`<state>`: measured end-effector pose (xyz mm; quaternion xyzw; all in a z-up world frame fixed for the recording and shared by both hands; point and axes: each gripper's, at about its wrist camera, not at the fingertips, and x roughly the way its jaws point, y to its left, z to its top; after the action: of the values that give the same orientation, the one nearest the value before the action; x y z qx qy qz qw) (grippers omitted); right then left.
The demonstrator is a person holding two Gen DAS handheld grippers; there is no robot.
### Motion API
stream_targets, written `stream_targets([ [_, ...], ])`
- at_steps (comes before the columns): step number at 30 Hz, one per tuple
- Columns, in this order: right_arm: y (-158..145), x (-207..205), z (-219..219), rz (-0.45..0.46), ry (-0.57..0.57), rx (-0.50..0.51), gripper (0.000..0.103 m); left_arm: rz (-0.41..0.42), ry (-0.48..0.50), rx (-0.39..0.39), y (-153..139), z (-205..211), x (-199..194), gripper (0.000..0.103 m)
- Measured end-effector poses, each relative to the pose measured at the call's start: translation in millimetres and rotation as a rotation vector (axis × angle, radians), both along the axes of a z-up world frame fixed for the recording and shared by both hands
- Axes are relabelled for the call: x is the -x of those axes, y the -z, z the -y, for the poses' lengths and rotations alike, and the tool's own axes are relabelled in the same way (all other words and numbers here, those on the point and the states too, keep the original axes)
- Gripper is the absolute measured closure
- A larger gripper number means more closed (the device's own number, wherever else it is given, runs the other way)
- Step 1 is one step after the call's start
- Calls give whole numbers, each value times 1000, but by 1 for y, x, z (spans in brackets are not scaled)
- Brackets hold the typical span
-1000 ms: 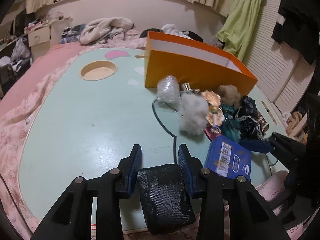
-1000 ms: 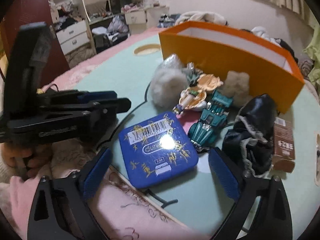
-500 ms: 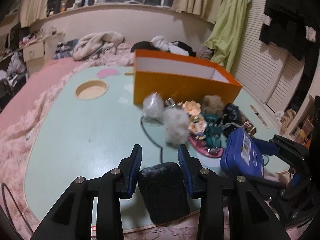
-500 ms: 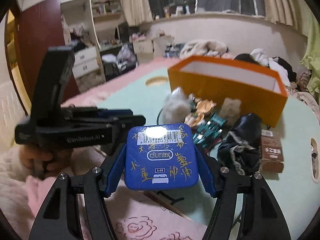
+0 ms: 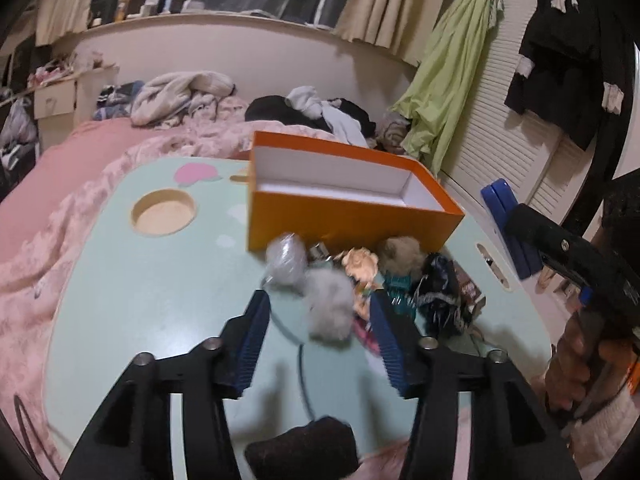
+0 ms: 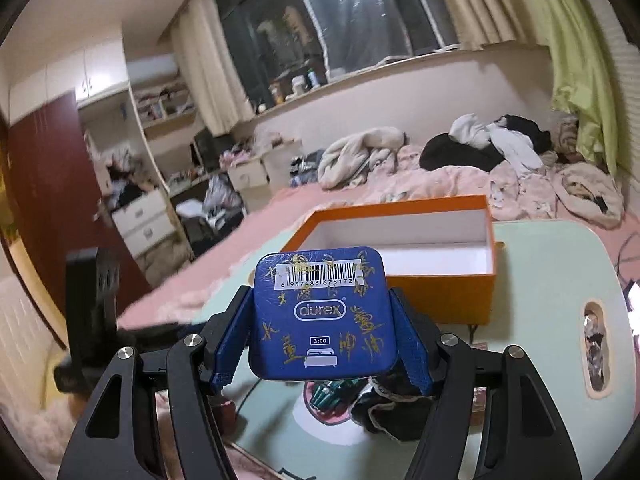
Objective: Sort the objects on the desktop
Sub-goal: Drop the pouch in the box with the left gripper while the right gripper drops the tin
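My right gripper (image 6: 322,334) is shut on a blue tin (image 6: 322,312) with a barcode and holds it in the air in front of the open orange box (image 6: 436,256). The tin also shows edge-on in the left wrist view (image 5: 506,228), right of the orange box (image 5: 348,216). My left gripper (image 5: 320,344) is open and empty above the pale green table (image 5: 152,288). A black pouch (image 5: 304,450) lies on the table edge below it. A grey pompom (image 5: 330,308) sits between the fingertips, farther off.
A pile lies in front of the box: a bubble-wrap ball (image 5: 286,266), a peach figure (image 5: 360,266), a brown pompom (image 5: 402,254), a teal toy car (image 6: 332,394) and black lace cloth (image 5: 440,300). A round cup recess (image 5: 164,212) is at the table's left. A black cable (image 5: 300,356) crosses the table.
My left gripper opened, let go of the black pouch and rose. My right gripper closed on the blue tin, lifted it off the table and raised it toward the orange box.
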<state>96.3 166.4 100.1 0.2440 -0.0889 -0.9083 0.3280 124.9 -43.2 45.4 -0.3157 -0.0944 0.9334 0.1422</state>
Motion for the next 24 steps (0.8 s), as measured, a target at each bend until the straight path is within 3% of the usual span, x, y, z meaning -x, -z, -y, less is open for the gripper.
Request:
stream_targets([
  [5,11,-8,-4,24,5,-2,36,2,7,108,13,9,-25,33],
  [10,12,-8,-2,29,0,11,36,22,18,126,26,8,-34,24],
  [14,12,-9,-2,27,-1,11,36,90,28,264,44,-8,-37,18],
  [18,15,-12,-3,27,-8,17,36,139,-25,250,54,3,-40,13],
  [20,17,-12,-3,27,-16,22,36,141,-48,254,54,5,-38,14],
  [22,18,-13,-2,31,-21,24,36,118,-53,288,53,0,-37,35],
  [24,19,-13,-1,33,-27,25,36,116,-37,289,52,-4,-33,35],
])
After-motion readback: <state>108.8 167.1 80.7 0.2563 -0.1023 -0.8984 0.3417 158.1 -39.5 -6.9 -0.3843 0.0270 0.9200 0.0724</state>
